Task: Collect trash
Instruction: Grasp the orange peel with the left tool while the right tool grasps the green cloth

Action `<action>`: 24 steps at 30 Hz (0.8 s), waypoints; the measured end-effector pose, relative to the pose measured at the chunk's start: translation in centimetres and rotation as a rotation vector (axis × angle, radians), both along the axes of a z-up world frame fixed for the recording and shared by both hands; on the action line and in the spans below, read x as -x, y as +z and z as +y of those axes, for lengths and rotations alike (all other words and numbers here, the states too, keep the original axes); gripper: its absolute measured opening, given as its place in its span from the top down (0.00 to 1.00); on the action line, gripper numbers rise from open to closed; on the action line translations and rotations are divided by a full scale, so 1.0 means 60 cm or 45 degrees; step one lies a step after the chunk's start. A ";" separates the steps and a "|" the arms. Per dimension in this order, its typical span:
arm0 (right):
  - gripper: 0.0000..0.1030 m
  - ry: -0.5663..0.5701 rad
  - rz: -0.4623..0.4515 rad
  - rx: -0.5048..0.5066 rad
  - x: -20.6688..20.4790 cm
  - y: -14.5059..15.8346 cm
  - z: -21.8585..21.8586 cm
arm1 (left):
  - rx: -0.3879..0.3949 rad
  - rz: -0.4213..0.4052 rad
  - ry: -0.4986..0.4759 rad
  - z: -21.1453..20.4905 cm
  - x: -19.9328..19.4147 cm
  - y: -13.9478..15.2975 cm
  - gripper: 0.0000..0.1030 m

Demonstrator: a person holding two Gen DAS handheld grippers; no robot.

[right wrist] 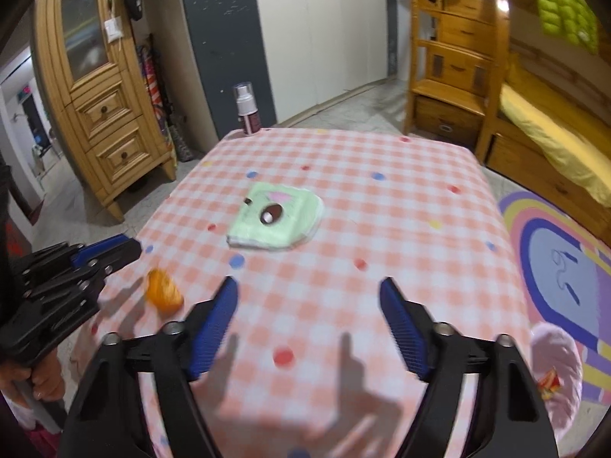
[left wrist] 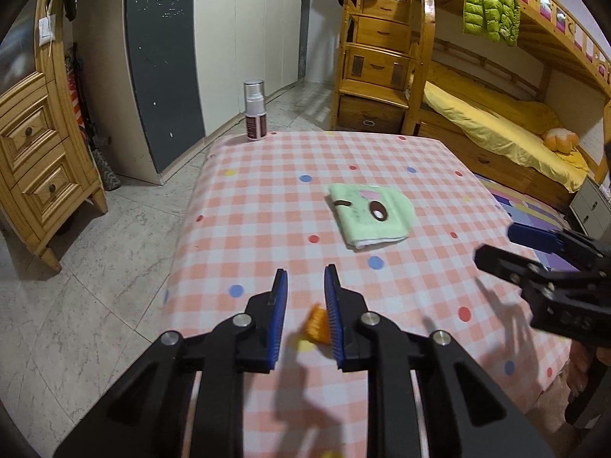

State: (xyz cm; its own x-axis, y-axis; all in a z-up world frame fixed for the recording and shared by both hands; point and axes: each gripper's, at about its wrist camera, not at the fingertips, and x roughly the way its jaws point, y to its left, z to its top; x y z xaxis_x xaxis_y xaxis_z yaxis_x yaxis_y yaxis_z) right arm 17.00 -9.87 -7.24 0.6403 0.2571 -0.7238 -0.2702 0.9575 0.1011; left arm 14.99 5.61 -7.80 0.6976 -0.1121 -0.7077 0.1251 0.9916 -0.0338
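An orange peel piece [left wrist: 317, 324] lies on the pink checked tablecloth [left wrist: 267, 198], between the blue pads of my left gripper [left wrist: 305, 278] near the right pad. The left gripper's jaws stand a little apart and hold nothing; it also shows in the right wrist view [right wrist: 114, 248], just left of the peel [right wrist: 164, 291]. My right gripper [right wrist: 307, 286] is wide open and empty above the cloth [right wrist: 382, 198]; it shows in the left wrist view [left wrist: 496, 246] at the right.
A folded green cloth with a cartoon face [left wrist: 369, 215] lies mid-table [right wrist: 277, 219]. A spray bottle [left wrist: 254, 110] stands at the far left corner. A wooden cabinet [left wrist: 34, 152], wardrobe, bunk bed [left wrist: 496, 126] and coloured rug [right wrist: 561, 267] surround the table.
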 end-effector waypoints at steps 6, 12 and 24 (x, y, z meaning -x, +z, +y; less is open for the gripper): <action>0.58 -0.013 0.060 -0.027 -0.082 -0.028 0.022 | 0.022 0.032 0.025 0.023 -0.025 -0.013 0.82; 0.56 -0.046 0.130 -0.057 -0.140 -0.059 0.025 | 0.044 0.051 0.036 0.035 -0.032 -0.023 0.82; 0.99 -0.025 0.050 -0.163 -0.092 -0.023 0.005 | 0.071 0.065 0.085 0.059 0.002 -0.023 0.40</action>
